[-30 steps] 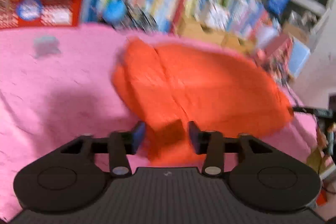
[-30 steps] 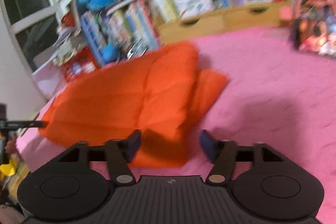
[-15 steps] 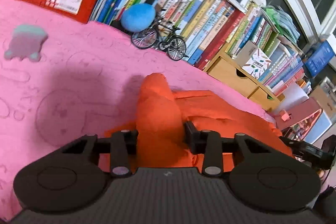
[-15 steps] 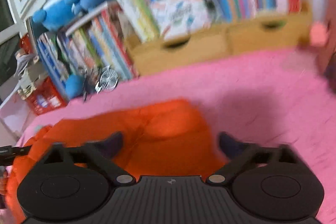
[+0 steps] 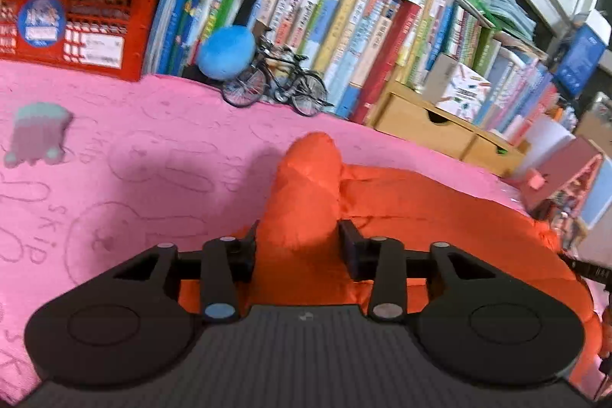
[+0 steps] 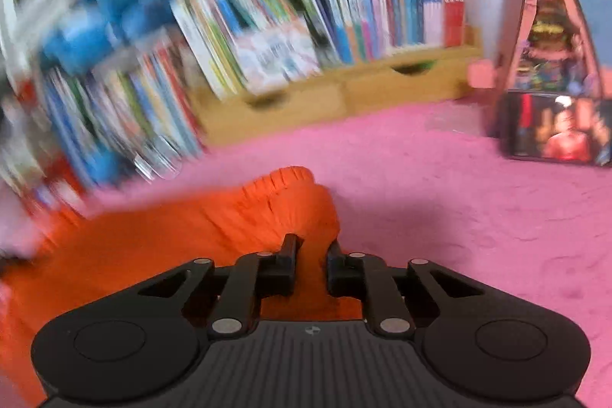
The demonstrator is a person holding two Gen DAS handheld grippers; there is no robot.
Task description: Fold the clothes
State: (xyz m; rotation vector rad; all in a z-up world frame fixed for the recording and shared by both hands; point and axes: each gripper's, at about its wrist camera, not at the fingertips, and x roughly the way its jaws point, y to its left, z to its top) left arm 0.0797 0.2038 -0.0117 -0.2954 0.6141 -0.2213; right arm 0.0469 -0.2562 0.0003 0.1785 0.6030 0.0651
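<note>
An orange padded garment (image 5: 420, 217) lies on a pink blanket (image 5: 134, 159). A raised fold of it stands up between the fingers of my left gripper (image 5: 298, 243) and fills the gap. Those jaws are opening slightly, with the pads still against the fabric. In the right wrist view the garment (image 6: 172, 236) stretches off to the left. My right gripper (image 6: 311, 251) is shut on its ribbed end, which bunches up just ahead of the fingertips. The pink blanket (image 6: 440, 197) is bare to the right of it.
Crowded bookshelves (image 5: 344, 6) and wooden drawers (image 5: 420, 125) line the far edge. A red crate (image 5: 76, 29), a toy bicycle (image 5: 275, 83) and a blue plush ball (image 5: 225, 52) stand there too. A small pale toy (image 5: 38, 132) lies at left. A model house (image 6: 550, 64) stands at right.
Both grippers moved forward onto the orange garment. The right one went from wide open to shut on its ribbed end. The left one closed on a fold, then widened a little.
</note>
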